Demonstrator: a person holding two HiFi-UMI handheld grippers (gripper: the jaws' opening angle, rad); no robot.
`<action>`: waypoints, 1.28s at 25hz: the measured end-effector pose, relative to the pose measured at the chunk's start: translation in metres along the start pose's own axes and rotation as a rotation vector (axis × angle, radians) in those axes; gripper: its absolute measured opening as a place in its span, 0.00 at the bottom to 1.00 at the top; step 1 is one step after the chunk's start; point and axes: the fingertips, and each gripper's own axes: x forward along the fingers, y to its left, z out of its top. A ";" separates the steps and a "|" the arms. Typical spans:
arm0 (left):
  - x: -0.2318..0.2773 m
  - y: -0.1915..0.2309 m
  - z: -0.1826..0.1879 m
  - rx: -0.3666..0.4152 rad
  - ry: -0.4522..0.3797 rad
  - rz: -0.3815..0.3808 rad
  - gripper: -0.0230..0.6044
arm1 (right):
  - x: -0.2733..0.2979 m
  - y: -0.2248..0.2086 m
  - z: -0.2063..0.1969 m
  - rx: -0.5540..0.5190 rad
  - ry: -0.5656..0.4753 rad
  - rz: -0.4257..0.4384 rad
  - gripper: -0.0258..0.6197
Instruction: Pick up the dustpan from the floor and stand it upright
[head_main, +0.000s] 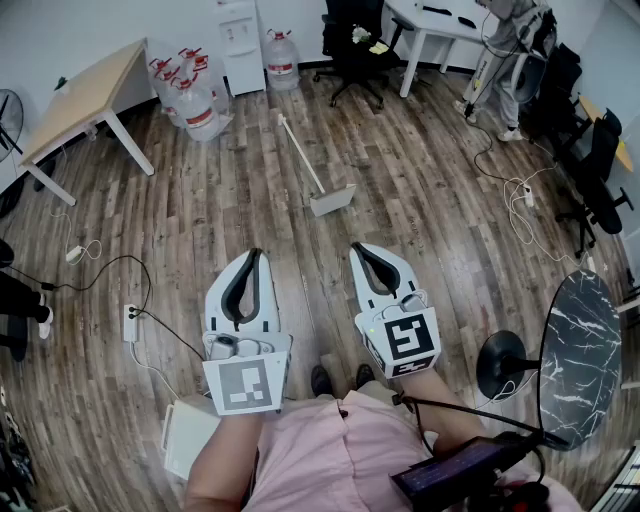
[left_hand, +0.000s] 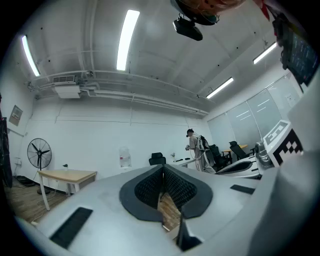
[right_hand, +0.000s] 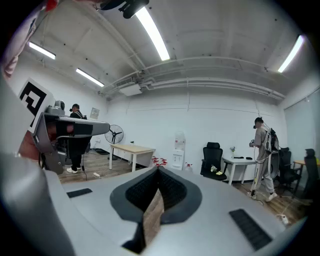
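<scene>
A white long-handled dustpan (head_main: 322, 185) lies flat on the wooden floor in the head view, pan end toward me, handle pointing away to the upper left. My left gripper (head_main: 258, 256) is held in front of my body, short of the pan and to its left, jaws shut with nothing between them. My right gripper (head_main: 357, 249) is held beside it, just below and right of the pan, also shut and empty. In the left gripper view the left gripper (left_hand: 162, 172) shows tips touching; the right gripper view shows the right gripper (right_hand: 158, 174) closed the same way. Neither touches the dustpan.
Several water bottles (head_main: 190, 92) and a water dispenser (head_main: 240, 40) stand at the far wall. A wooden table (head_main: 78, 105) is far left, a desk (head_main: 430, 25) and office chair (head_main: 352, 45) far right. Cables and a power strip (head_main: 130, 322) lie left. A person (head_main: 505, 55) stands far right. A round marble table (head_main: 580, 355) is near right.
</scene>
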 end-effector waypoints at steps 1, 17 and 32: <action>0.001 0.003 0.000 -0.001 -0.003 -0.002 0.06 | 0.002 0.001 0.001 0.000 0.000 -0.002 0.04; 0.020 0.025 -0.025 -0.007 0.066 -0.013 0.06 | 0.028 -0.011 -0.007 0.005 -0.005 -0.018 0.04; 0.157 0.058 -0.065 0.065 0.145 0.005 0.06 | 0.164 -0.110 -0.027 0.025 -0.025 -0.044 0.35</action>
